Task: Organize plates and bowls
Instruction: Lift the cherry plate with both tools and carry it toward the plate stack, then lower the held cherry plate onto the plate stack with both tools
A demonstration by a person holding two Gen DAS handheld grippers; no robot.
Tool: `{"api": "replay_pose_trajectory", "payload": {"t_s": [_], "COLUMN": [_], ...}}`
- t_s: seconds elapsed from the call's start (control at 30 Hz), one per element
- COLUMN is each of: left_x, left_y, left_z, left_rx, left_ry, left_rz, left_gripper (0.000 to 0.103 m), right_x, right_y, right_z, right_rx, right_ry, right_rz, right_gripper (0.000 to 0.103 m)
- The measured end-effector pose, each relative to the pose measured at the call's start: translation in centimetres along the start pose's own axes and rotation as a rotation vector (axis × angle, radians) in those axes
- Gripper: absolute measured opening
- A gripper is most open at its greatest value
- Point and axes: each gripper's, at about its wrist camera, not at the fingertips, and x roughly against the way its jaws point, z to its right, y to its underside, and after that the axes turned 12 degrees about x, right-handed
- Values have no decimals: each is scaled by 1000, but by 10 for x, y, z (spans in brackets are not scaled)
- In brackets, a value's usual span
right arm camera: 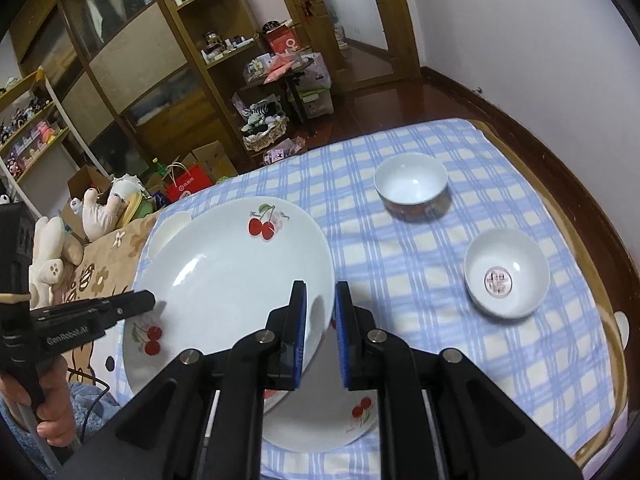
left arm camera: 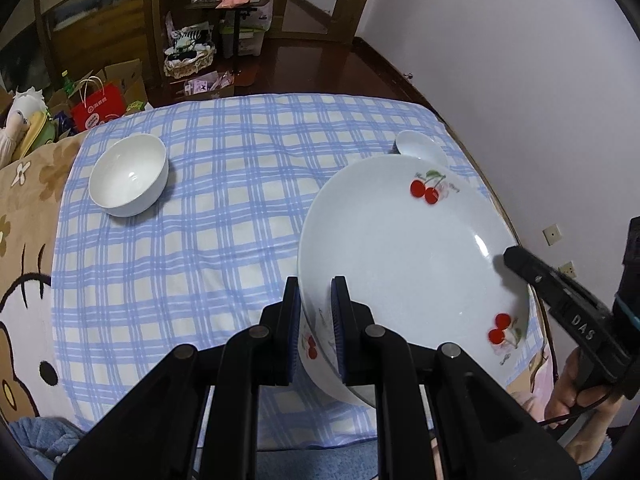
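A large white plate with red cherries (left arm camera: pixel 400 248) is held tilted above the checked cloth. My left gripper (left arm camera: pixel 315 320) is shut on its left rim. My right gripper (right arm camera: pixel 320 320) grips its right rim (right arm camera: pixel 224 280), and its finger shows in the left wrist view (left arm camera: pixel 520 260). A second cherry plate (right arm camera: pixel 340 420) lies flat under it. A plain white bowl (left arm camera: pixel 128 176) stands at the left. A dark-sided bowl (right arm camera: pixel 412 186) and a small white bowl (right arm camera: pixel 506 278) with a label inside stand at the right.
A blue checked cloth (left arm camera: pixel 224 208) covers the bed. A brown cartoon blanket (left arm camera: pixel 24 264) and plush toys (right arm camera: pixel 100 208) lie at the left edge. A wooden bed frame (right arm camera: pixel 580 200) runs along the right. Cluttered shelves and boxes (right arm camera: pixel 192 80) stand beyond.
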Motion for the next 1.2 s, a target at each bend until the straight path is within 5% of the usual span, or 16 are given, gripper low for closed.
{"api": "replay_pose_trajectory", "payload": {"t_s": [0.53,1.2], "left_x": [-27,-84], "left_y": [32,48], "left_z": [-10,-13], "left_rx": [13,-33], "left_ry": [20,-54], "left_rz": [-65,-181], "left_gripper": [15,16], "right_x": [-4,-54], "right_y": [37,76], "right_z": [4,29], "right_rx": [-40,-125], "right_ry": [7,-44], "right_rz": [-9,-90], "right_gripper": [15,15]}}
